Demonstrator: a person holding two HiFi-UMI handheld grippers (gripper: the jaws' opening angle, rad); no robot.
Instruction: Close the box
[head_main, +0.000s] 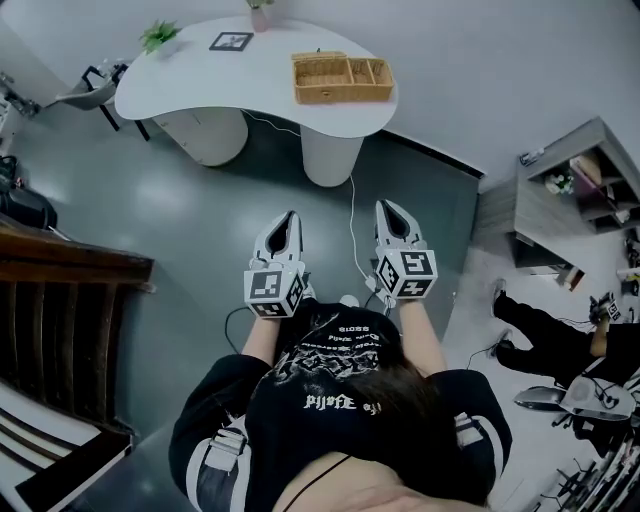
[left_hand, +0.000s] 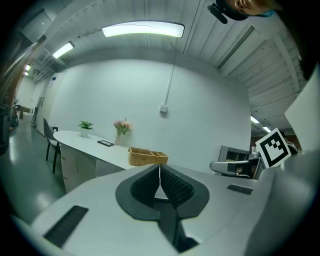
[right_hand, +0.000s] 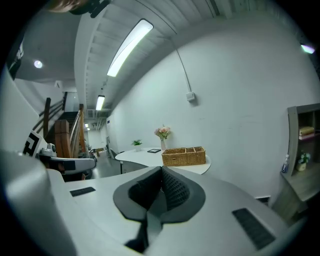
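Closest to us, we hold a white-and-grey left gripper (head_main: 289, 217) and a matching right gripper (head_main: 389, 207) side by side over the dark grey floor (head_main: 200, 220), both pointing ahead and a little downward. Each gripper is clenched, its ribbed black pads pressed together with nothing between them. A thin white cable (head_main: 352, 225) runs across the floor between the two grippers toward the furniture ahead. Well beyond the gripper tips stands a curved white surface (head_main: 200, 85) on rounded white pedestals. The light brown woven wicker box (head_main: 341, 77) sits on the right end of this surface, near its front edge, its divided compartments showing from above and both grippers well apart from it. Farther back on the surface lie a flat black frame (head_main: 231, 41), a small green potted plant (head_main: 158, 36) at the left end, and a vase of pink flowers (head_main: 260, 12) at the far edge.
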